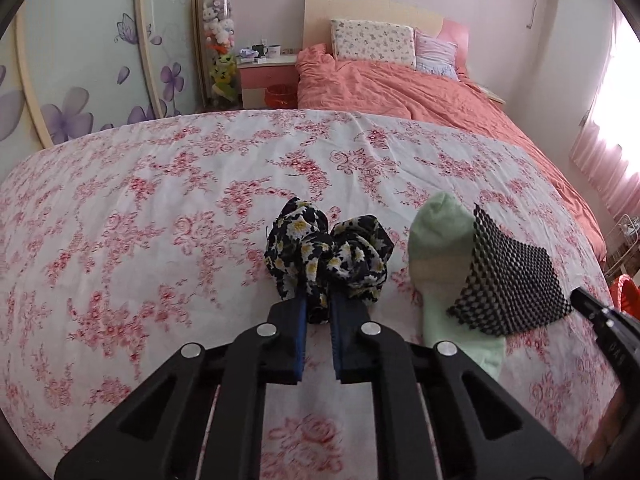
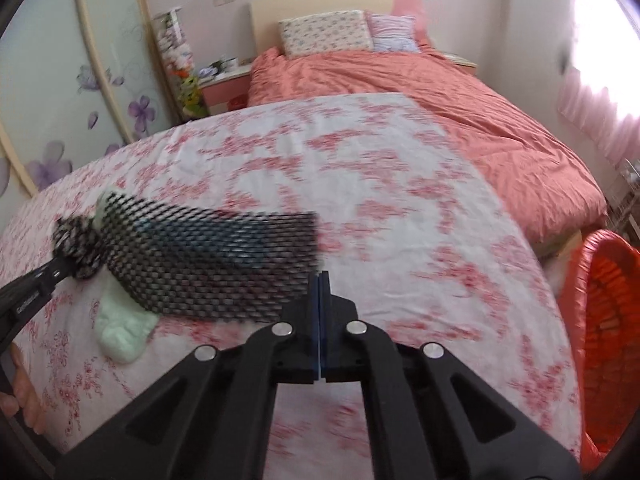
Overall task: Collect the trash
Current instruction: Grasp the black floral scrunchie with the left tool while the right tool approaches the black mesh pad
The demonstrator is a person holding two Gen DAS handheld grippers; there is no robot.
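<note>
Floral cloth bundle [image 1: 326, 256]: black fabric with yellow-and-white flowers, crumpled, lying on the flowered bedsheet [image 1: 160, 200]. The left gripper [image 1: 319, 312] is pinched on the near fold of it, pads pressed into the cloth. Soft, light, no fixed shape; it should hang and drape once lifted. A pinch on a thick gathered fold is the sound hold, since a single loose layer may slide out.

Black mesh mat [image 2: 208, 256]: open-grid sheet, just beside the cloth bundle on its right, lying partly over the sock. The right gripper [image 2: 320, 284] has its pads pressed together at the mat's near corner; the blur leaves it hard to tell how much of the edge lies between them, though the mat appears caught there. Limp, grippy-looking, light; judged likely to trail and drag the sock with it.

Pale green sock [image 1: 436, 248]: flat on the sheet, between the bundle and the mat, part-covered by the mat. Soft, untouched by either tool.

Orange basket [image 2: 600, 320]: off the bed's edge, well apart from the bundle, to its right. Probable place for the collected items.
</note>
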